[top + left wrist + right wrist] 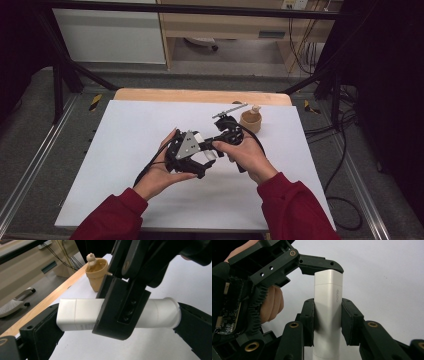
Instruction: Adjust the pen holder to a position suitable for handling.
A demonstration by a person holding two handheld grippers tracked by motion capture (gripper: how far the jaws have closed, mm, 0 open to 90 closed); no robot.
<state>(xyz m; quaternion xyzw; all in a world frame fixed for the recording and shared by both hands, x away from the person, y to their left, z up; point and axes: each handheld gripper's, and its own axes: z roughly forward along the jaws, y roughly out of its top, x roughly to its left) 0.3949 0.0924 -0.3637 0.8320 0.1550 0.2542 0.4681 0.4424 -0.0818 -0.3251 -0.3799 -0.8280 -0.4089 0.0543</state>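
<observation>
Held in the air above the middle of the white tabletop [125, 165], the white tube [82, 313] is caught between both grippers at once. The left gripper [117, 325] grasps it lengthwise, one jaw on the squared cap end and one on the flared round end. The right gripper [327, 322] is clenched across its middle, pads pressing flat on two opposite sides.

It looks like light, rigid plastic — smooth and glossy, so likely slippery under a loose pinch. The flat faces of the body give the surest hold; the cap, marked by a seam, probably pulls or twists off, so the end grip should stay on the cap alone. A tan cup [250, 121] stands at about two o'clock from the hands, well apart.
</observation>
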